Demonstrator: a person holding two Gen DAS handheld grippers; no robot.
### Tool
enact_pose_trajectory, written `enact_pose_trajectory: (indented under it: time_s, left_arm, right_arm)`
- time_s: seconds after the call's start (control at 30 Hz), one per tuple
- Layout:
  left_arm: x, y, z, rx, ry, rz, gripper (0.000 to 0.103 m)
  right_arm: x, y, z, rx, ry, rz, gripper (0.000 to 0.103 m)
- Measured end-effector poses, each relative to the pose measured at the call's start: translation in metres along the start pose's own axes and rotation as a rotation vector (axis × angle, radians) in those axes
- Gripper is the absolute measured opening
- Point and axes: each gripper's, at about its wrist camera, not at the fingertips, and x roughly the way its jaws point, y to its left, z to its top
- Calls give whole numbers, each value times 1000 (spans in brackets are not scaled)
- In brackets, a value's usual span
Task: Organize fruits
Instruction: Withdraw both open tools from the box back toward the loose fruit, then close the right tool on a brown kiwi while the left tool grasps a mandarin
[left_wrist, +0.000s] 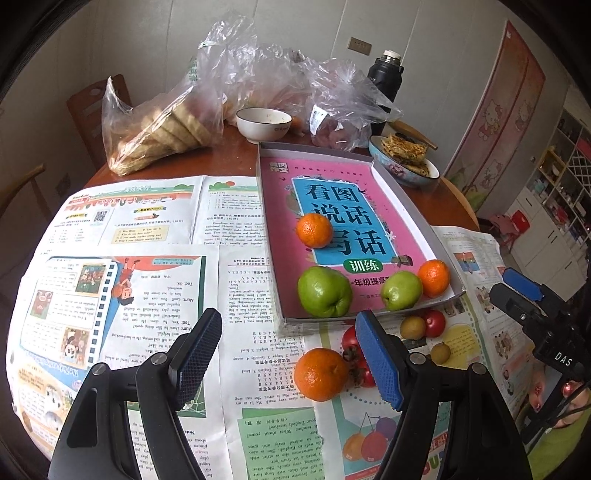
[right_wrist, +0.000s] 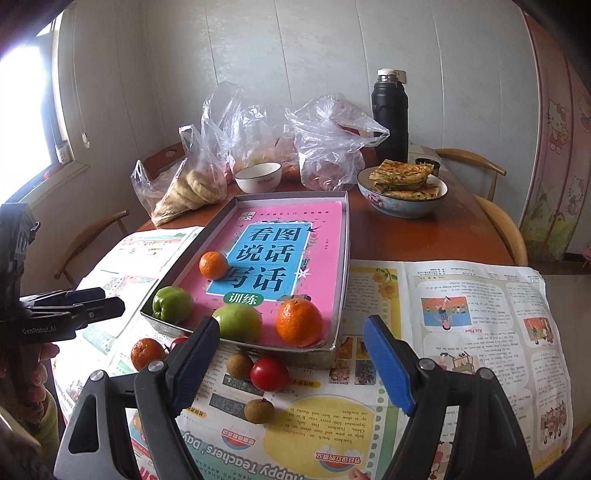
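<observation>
**Four fruits in the tray, the rest loose on the newspaper**

Both tools are spread wide and hold nothing. The left tool (left_wrist: 288, 354) hovers over the newspaper (left_wrist: 147, 258) that covers the near half of the tabletop (right_wrist: 424, 240); the right tool (right_wrist: 291, 360) hangs above the printed sheets just in front of the tray (right_wrist: 345, 258).

The shallow grey tray, lined with a pink and blue book cover (right_wrist: 273, 254), carries two tangerines and two green apples. One tangerine (right_wrist: 213, 264) sits near the middle of the left edge; the other tangerine (right_wrist: 299, 322) rests against the near wall beside a green apple (right_wrist: 238, 322). A second green apple (right_wrist: 171, 303) lies in the near left corner.

Outside the tray, on the paper, the left wrist view shows a loose tangerine (left_wrist: 320, 374) touching a red fruit with a dried calyx (left_wrist: 356, 363), largely hidden behind the tool's right finger. The right wrist view shows that red fruit only as a sliver, but gives a clear look at a red tomato-like fruit (right_wrist: 269, 373) touching a brown longan (right_wrist: 238, 364), with another longan (right_wrist: 259, 410) a little nearer the camera.

Farther back stand a white bowl (right_wrist: 258, 176), plastic bags (right_wrist: 332, 144), a black flask (right_wrist: 389, 118) and a bowl of pancakes (right_wrist: 402, 206).
</observation>
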Motion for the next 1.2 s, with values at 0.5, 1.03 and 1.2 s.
enact_pose_trajectory:
  time_s: [0.5,1.03,1.2]
  left_arm:
    - [7,-4,-15,22,49,1,76]
    - [19,-13,-34,68,107,13,76]
    - [24,-14,-38,78,125,25,76]
  right_arm:
    - [9,9,-25,-21,70,27,80]
    - [23,23,-53,-52,147,48,80]
    - [30,24,-59,-55,175,53,80]
